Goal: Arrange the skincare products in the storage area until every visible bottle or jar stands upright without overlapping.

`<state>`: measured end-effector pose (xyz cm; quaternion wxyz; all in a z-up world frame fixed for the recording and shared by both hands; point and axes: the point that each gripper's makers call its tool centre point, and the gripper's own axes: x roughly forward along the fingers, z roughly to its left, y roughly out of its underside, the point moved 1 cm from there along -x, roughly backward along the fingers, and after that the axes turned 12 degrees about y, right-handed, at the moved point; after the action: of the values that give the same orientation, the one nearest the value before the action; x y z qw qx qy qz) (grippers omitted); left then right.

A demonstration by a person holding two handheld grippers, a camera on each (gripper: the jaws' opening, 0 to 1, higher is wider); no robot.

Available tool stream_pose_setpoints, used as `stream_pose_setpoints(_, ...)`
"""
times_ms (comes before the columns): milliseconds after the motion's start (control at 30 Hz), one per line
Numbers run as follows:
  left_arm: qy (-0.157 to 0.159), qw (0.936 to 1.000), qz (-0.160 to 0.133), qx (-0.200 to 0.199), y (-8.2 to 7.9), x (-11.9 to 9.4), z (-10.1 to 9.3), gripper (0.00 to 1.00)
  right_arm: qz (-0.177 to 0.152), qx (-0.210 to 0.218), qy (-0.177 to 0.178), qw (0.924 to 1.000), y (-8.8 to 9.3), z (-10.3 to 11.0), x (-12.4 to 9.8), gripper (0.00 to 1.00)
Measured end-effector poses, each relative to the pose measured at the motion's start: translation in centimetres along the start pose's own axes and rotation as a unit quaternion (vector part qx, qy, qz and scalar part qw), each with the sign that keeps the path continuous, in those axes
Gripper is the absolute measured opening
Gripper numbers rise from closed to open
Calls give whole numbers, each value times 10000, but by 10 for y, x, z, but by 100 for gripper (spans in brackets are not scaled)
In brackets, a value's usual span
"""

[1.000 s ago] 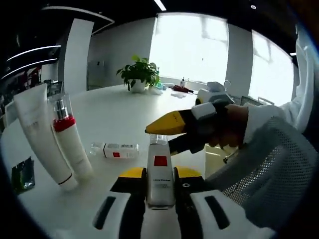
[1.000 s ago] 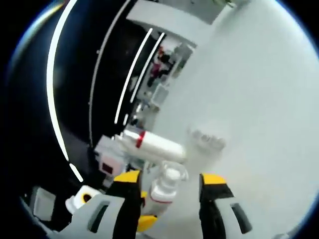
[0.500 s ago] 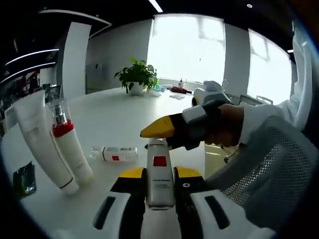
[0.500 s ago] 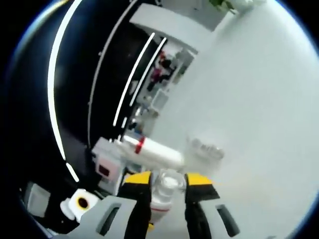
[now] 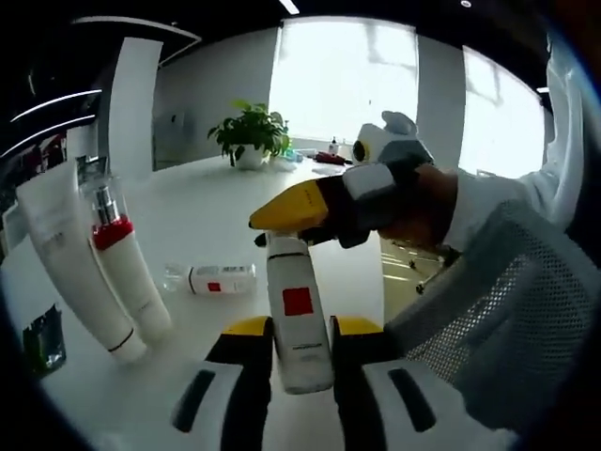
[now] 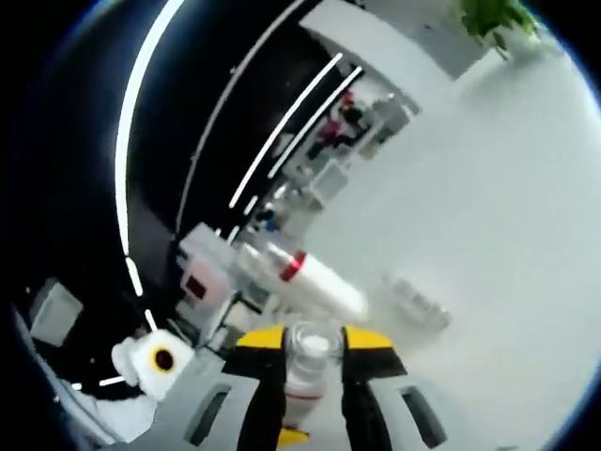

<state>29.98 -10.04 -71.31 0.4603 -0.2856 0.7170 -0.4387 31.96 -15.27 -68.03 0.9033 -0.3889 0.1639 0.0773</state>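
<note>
A white bottle with a red square label (image 5: 297,301) stands between the jaws of my left gripper (image 5: 300,331), which is shut on its lower body. My right gripper (image 5: 282,230), yellow-tipped and held by a hand, comes in from the right and is shut on the bottle's clear cap (image 6: 311,346). In the right gripper view that gripper (image 6: 310,349) has both jaws pressed against the cap. On the left of the white table (image 5: 207,211) a white tube (image 5: 66,258) and a red-collared pump bottle (image 5: 127,272) stand leaning together. A small clear bottle (image 5: 211,279) lies on its side.
A potted plant (image 5: 248,136) and small items sit at the table's far side. A dark sachet (image 5: 42,338) lies near the left edge. A mesh chair back (image 5: 507,319) and a white sleeve (image 5: 521,202) fill the right. Shelves (image 6: 319,160) stand beyond the table.
My right gripper has gone from open around the cap to shut on it. The held bottle has tilted slightly and both views have shifted a little.
</note>
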Motion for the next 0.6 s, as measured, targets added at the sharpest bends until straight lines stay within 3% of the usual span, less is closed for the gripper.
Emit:
stream_pose_setpoints(67,152,9999,46,-62,3,1,-3,21,-1,-340,-260,9991,0,11,-2,13)
stream_pose_setpoints(233,265,9992,-42,-289,3,0,-4,22,48,-757,-515,9958,-2,23,-3,13)
stream_pose_setpoints(367,295,9989,-42,-352,4,0,-5,22,47,-1429,-813,9864,-1,37,-6,13)
stream_pose_setpoints(433,324,9989,-24,-351,5,1,-6,23,5,-1821,-1004,9781,0,47,-8,13)
stream_pose_setpoints(467,350,9987,-24,-363,6,1,-7,23,-37,-2122,-1161,9703,1,54,-9,13)
stream_pose_setpoints(533,452,9986,-57,-283,4,2,-10,23,-98,-2461,-1455,9582,3,66,-13,13)
stream_pose_setpoints(600,576,9981,-77,-217,2,1,-14,24,-71,-2639,-1625,9507,4,72,-15,13)
